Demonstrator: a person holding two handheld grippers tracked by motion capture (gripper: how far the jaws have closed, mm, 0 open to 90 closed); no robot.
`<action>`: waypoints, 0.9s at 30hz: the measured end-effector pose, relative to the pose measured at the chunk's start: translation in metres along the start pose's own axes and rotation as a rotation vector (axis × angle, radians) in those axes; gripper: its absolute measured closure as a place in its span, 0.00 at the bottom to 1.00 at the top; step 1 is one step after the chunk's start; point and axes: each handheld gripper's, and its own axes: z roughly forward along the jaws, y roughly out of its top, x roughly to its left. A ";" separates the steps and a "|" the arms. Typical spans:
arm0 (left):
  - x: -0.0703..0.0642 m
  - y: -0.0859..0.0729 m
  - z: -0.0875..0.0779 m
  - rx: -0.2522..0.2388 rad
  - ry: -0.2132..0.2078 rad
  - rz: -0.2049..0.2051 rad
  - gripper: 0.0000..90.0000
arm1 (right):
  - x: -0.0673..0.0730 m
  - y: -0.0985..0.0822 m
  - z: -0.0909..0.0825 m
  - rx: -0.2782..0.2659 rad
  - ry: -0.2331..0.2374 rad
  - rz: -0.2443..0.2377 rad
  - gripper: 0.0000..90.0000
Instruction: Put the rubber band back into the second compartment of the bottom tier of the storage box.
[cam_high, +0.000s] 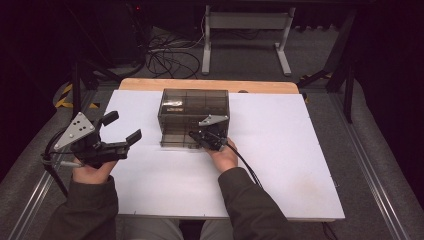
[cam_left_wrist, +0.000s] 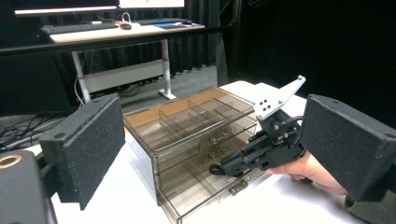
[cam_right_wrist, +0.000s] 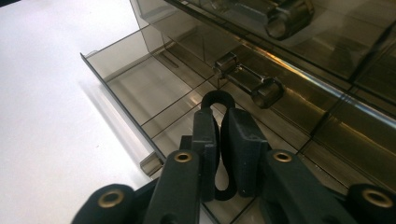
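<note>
Right gripper view: right fingers (cam_right_wrist: 224, 154) pinching black rubber loop (cam_right_wrist: 217, 100) over open bottom drawer (cam_right_wrist: 140, 88) of desk organizer; likely soft, light, floppy, best held mid-band. Left fingers (cam_left_wrist: 210, 154) spread wide.

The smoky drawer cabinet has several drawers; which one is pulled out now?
The bottom drawer of the cabinet is pulled out: its front stands forward and its dividers show from above. The drawers above it sit flush. The right gripper holds a black loop over it.
</note>
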 end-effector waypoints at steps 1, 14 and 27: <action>0.000 0.000 0.000 0.000 0.000 0.000 0.09 | 0.000 0.000 0.000 0.002 -0.001 0.001 0.88; 0.001 0.000 0.000 -0.005 0.003 -0.002 0.09 | -0.002 0.000 0.003 -0.006 0.003 0.032 0.75; 0.001 0.000 0.000 -0.003 0.002 -0.005 0.09 | -0.002 0.001 0.004 -0.015 0.022 0.058 0.64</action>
